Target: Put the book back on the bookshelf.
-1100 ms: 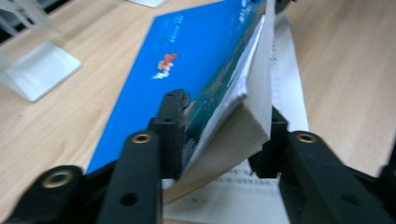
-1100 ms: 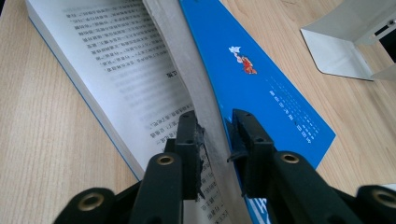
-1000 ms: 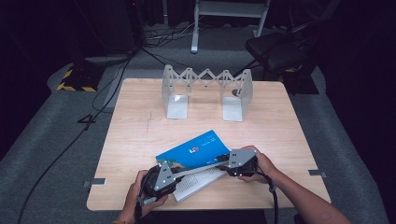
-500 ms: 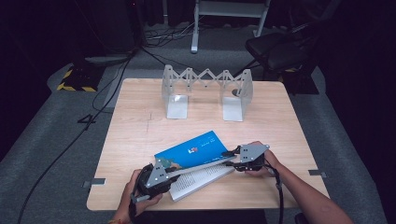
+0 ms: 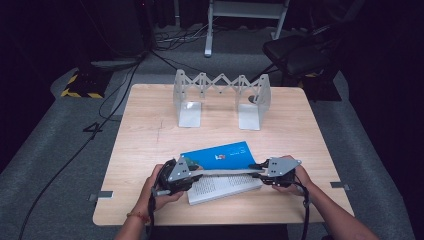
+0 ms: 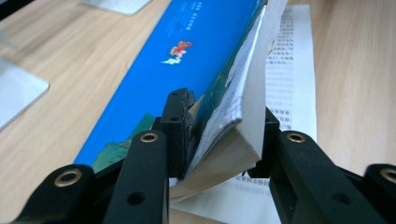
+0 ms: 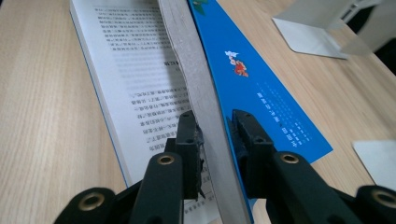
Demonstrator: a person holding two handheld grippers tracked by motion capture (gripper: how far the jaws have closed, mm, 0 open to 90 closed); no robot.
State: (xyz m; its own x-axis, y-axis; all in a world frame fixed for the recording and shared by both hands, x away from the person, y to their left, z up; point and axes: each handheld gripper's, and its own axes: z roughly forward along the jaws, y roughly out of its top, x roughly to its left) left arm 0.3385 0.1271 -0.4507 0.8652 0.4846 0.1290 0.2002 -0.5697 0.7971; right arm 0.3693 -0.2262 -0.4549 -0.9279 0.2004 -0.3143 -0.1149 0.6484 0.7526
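A book with a blue cover (image 5: 220,154) lies open near the table's front, its printed pages (image 5: 225,186) flat on the wood. The cover and a thick stack of pages are lifted off that lower half. My left gripper (image 5: 197,172) is shut on the lifted stack at its left end, jaws pressing cover and page block (image 6: 224,126). At the right end my right gripper (image 5: 256,169) clamps the same stack (image 7: 215,128); its jaws have just been closing on it. In the right gripper view the blue cover (image 7: 252,79) lies right of the stack and the open page (image 7: 135,74) left.
A folding metal book rack (image 5: 220,95) stands at the far middle of the wooden table (image 5: 140,150), its two flat feet pointing toward me. A dark chair (image 5: 300,55) and floor cables sit beyond the table.
The left hand moved away from the front edge and the right hand shifted right. The lifted stack between them now runs level across instead of slanting.
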